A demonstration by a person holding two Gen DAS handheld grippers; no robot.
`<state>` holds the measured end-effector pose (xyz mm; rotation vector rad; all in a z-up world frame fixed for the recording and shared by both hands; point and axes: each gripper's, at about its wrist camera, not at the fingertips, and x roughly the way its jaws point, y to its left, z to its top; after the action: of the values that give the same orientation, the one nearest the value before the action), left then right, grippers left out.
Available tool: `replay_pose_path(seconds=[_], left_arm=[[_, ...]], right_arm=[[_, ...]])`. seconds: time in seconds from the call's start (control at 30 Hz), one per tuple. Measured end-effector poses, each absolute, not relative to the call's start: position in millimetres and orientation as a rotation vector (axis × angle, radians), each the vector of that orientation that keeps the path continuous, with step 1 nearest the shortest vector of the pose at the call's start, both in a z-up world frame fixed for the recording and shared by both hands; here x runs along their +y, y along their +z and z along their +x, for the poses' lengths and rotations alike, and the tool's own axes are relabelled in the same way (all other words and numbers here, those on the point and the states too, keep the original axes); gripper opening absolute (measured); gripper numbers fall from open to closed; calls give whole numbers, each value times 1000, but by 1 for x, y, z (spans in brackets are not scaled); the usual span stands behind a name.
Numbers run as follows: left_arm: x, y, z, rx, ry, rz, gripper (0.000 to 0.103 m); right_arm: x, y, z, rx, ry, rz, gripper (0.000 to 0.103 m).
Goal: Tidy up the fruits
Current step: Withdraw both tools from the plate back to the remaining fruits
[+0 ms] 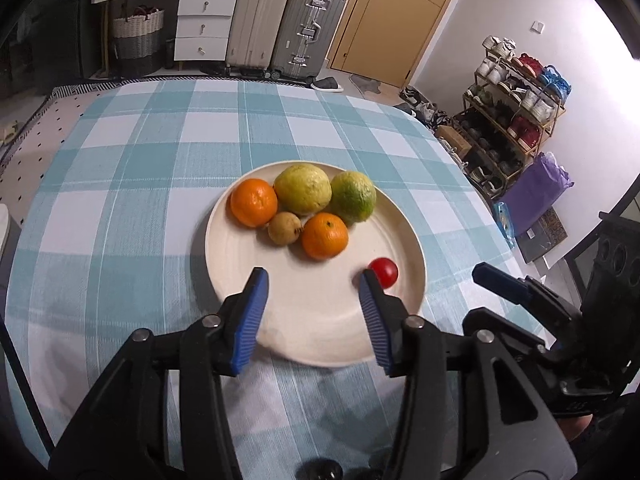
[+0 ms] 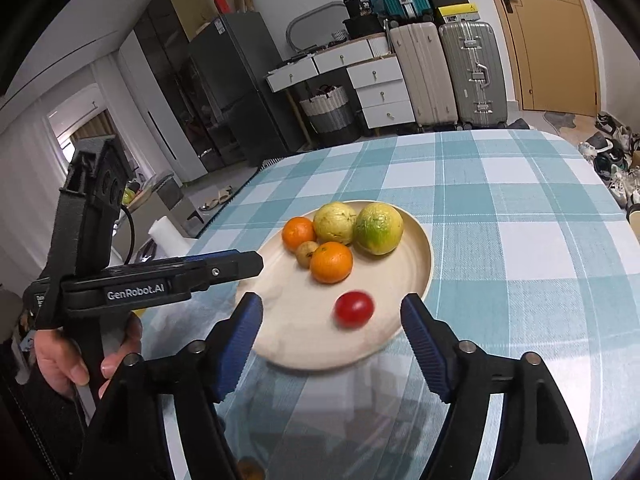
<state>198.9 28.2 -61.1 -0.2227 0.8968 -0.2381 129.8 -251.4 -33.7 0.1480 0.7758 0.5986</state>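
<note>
A cream plate (image 1: 256, 280) (image 2: 400, 288) on the checked tablecloth holds two oranges (image 1: 253, 202) (image 1: 325, 236), a yellow citrus (image 1: 303, 189), a green-yellow citrus (image 1: 353, 197), a small brown fruit (image 1: 284, 228) and a red cherry tomato (image 1: 385, 271) (image 2: 353, 309), blurred, lying apart near the plate's front. My left gripper (image 1: 314, 280) is open and empty above the plate's near part, also seen in the right wrist view (image 2: 256, 262). My right gripper (image 2: 332, 308) is open around the tomato's position, above it; one of its fingers (image 1: 498, 280) shows in the left wrist view.
The blue-and-white checked tablecloth (image 1: 140, 168) covers the table. Suitcases (image 1: 286, 20), white drawers (image 1: 204, 24), a woven basket (image 1: 138, 34) and a door (image 1: 396, 16) stand beyond. A shoe rack (image 1: 516, 108) is at the right. A fridge (image 2: 236, 88) is at the back left.
</note>
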Motion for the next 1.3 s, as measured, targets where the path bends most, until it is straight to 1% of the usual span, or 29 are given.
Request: replay_pose_path(seconds=[0.07, 0.13, 0.2, 0.37, 0.43, 0.6, 0.83, 0.9, 0.97, 1.03, 1.13, 1.3], left_arm=[[27, -63, 191, 898, -235, -226, 44], [25, -67, 182, 913, -233, -231, 44], [22, -69, 174, 921, -222, -222, 45], [19, -70, 153, 923, -206, -208, 52], [20, -70, 147, 921, -197, -209, 52], [21, -71, 129, 925, -186, -206, 55], [21, -71, 106, 923, -183, -204, 63], [21, -72, 99, 923, -179, -208, 67], [22, -73, 91, 922, -173, -214, 75], [23, -74, 82, 919, -167, -220, 78], [23, -77, 72, 926, -178, -215, 78], [14, -82, 56, 945, -222, -173, 83]], right_arm=[[-253, -32, 122, 766, 598, 146, 80], [-253, -31, 117, 765, 598, 144, 86], [-254, -30, 113, 767, 600, 147, 86], [-253, -29, 101, 768, 596, 142, 87], [-253, -28, 96, 764, 588, 137, 91], [-252, -26, 80, 753, 581, 137, 95], [-255, -22, 61, 740, 584, 138, 97], [-255, -21, 55, 738, 588, 136, 97], [-255, -20, 50, 735, 589, 134, 97], [-255, -19, 44, 733, 590, 127, 98], [-255, -19, 36, 730, 587, 126, 99], [-257, -22, 24, 732, 583, 119, 99]])
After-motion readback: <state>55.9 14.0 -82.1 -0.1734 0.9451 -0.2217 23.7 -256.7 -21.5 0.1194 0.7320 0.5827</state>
